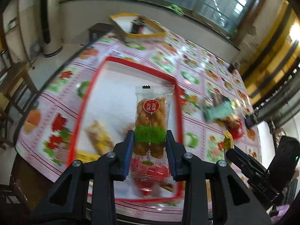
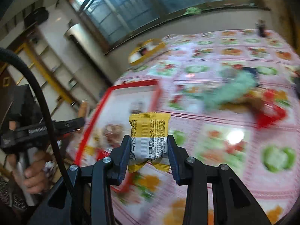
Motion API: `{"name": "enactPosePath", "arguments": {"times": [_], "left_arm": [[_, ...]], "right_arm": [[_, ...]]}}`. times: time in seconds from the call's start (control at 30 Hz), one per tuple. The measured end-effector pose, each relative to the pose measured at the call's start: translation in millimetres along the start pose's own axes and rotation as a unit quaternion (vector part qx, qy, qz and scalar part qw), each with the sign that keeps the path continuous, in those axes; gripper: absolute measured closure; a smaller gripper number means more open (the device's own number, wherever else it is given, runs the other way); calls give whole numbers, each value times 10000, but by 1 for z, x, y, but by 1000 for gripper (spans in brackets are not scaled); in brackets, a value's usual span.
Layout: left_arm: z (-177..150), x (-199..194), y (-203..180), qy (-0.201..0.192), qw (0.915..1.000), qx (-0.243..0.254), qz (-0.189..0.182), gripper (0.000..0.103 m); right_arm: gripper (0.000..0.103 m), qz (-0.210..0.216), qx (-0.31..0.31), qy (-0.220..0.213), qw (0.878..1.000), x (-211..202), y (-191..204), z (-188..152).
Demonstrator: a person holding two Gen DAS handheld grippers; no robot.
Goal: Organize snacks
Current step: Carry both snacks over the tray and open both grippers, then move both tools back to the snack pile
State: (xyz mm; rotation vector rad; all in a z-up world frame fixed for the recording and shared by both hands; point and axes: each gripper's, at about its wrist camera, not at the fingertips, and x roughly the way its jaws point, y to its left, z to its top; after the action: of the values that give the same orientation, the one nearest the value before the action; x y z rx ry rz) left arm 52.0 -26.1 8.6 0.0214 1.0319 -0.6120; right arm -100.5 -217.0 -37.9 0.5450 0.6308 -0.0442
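Observation:
My left gripper is shut on a clear packet of fried twist snack with a green band, held in the air over the red-rimmed white tray. A few blurred snack packets lie in that tray. My right gripper is shut on a small yellow and white snack packet, held above the table just right of the red-rimmed tray. The right gripper also shows at the right edge of the left wrist view, its yellow packet at the tip.
A pile of loose snacks with a mint-green packet and a red wrapper lies on the flowered tablecloth. A yellow-rimmed tray stands at the far table edge. A hand holds the left gripper's handle. Wooden chairs stand left.

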Motion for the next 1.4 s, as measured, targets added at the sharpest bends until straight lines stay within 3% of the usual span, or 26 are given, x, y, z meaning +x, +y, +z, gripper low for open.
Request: {"name": "enactPosePath", "arguments": {"times": [0.2, 0.43, 0.87, 1.0, 1.13, 1.17, 1.3, 1.4], "left_arm": [[30, 15, 28, -85, 9995, 83, 281, 68], [41, 69, 40, 388, 9984, 183, 381, 68], [40, 93, 51, 662, 9960, 169, 578, 66], [37, 87, 53, 586, 9966, 66, 568, 49], [29, 49, 42, 39, 9993, -55, 376, 30], [26, 40, 35, -53, 9995, -16, 300, 29], [11, 9, -5, -331, 9988, 290, -211, 23], [-2, 1, -38, -372, 9962, 600, -510, 23]], "right_arm": [[65, 326, -91, 420, 9985, 63, 35, 41], [65, 195, -133, 956, 9951, 137, 43, 61], [63, -40, -334, 1462, 9887, 181, 58, 57], [59, 101, -171, 1360, 9905, 170, 55, 56], [45, 461, -47, 940, 9945, 126, 46, 60], [39, 522, -45, 806, 9954, 114, 43, 60], [34, 517, 207, 323, 9979, 54, 27, 39], [32, 206, 328, 106, 9992, 20, 3, 24]]}}
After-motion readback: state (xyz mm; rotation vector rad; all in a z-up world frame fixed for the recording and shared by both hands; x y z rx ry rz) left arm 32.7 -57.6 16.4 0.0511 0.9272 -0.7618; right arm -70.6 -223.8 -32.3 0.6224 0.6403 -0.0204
